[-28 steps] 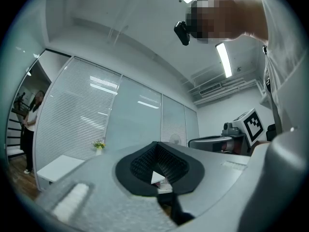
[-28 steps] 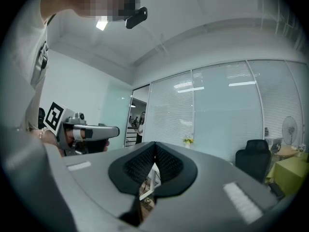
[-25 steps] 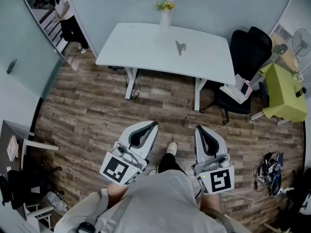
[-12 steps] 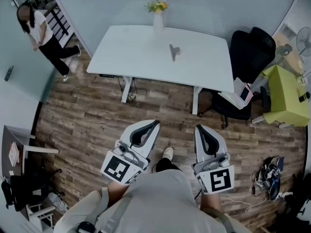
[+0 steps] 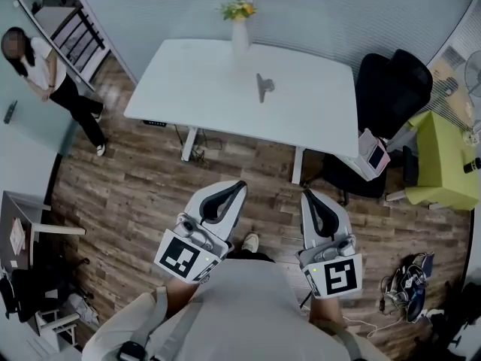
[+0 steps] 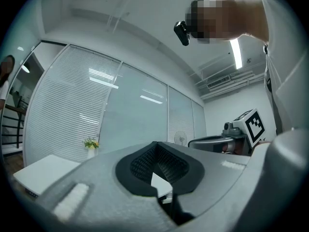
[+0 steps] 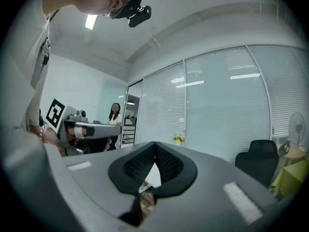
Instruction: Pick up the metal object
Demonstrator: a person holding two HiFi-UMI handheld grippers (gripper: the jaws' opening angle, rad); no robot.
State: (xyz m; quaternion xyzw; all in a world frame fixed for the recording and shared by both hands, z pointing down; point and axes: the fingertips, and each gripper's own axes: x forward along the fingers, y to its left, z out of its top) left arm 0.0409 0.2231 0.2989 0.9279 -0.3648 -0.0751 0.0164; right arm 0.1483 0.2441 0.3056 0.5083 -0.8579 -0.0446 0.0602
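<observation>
A small grey metal object (image 5: 263,86) stands upright on the white table (image 5: 195,89) across the room in the head view, far beyond both grippers. My left gripper (image 5: 239,186) and right gripper (image 5: 306,196) are held side by side over the wooden floor, pointing toward the table. Each is shut with nothing between its jaws. In the left gripper view the left gripper (image 6: 155,145) has its dark pads meeting, and the table's corner (image 6: 43,170) shows at lower left. The right gripper (image 7: 155,144) looks the same in its own view. The metal object is hidden in both gripper views.
A vase of yellow flowers (image 5: 239,21) stands at the table's far edge. A black office chair (image 5: 391,89) and a yellow-green cabinet (image 5: 443,160) are right of the table. A person (image 5: 45,74) walks at far left. Bags and cables (image 5: 406,288) lie on the floor at right.
The table and metal object have drawn nearer and shifted left in the head view. The person at left has walked further into view. Both grippers keep their places and stay shut.
</observation>
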